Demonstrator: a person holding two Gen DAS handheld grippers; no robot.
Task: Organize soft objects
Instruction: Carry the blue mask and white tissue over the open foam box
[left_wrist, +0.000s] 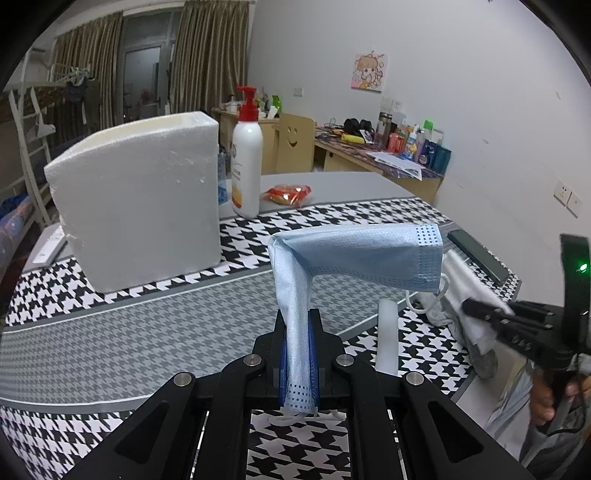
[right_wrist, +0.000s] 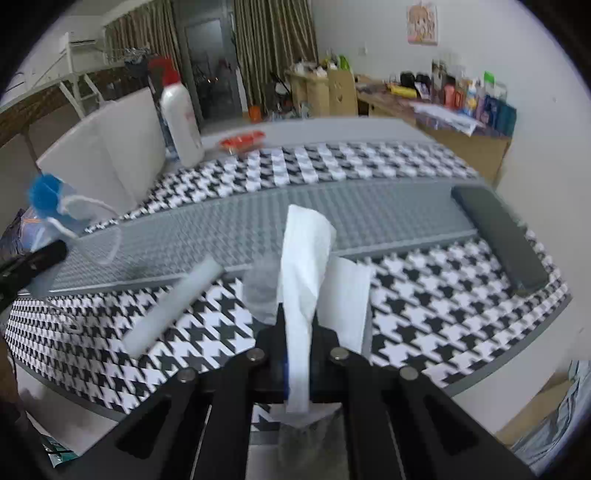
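From the left wrist view, our left tool (left_wrist: 298, 332) is closed on a blue face mask (left_wrist: 354, 254). The mask is pinched near one end and its free part stands up and folds over to the right, clear of the desk (left_wrist: 110, 332). A white foam box (left_wrist: 136, 199) stands on the far left of the houndstooth cloth, with a pump bottle (left_wrist: 246, 162) just beside it and a red wrapped snack (left_wrist: 286, 195) behind. To the right we see the right tool (left_wrist: 476, 308) with white tissue at its tip, over a heap of pale cloth. A white tube (left_wrist: 388, 338) lies near our fingers.

From the right wrist view, which is blurred, our right tool (right_wrist: 299, 328) is clamped on a white tissue (right_wrist: 304, 266) that rises from the jaws. A second white sheet (right_wrist: 347, 299) lies on the cloth just behind it, and a dark flat case (right_wrist: 498, 236) rests at the right edge. The mask and the left tool show at the far left.

We judge both soft things are lifted and waiting to be placed, likely in the foam box. The risks: the mask is held by a narrow strip and could slip out if we swing fast; its ear loop could catch on the tube or the bottle; the thin tissue could tear; and the two tools could collide if they converge on the box together.
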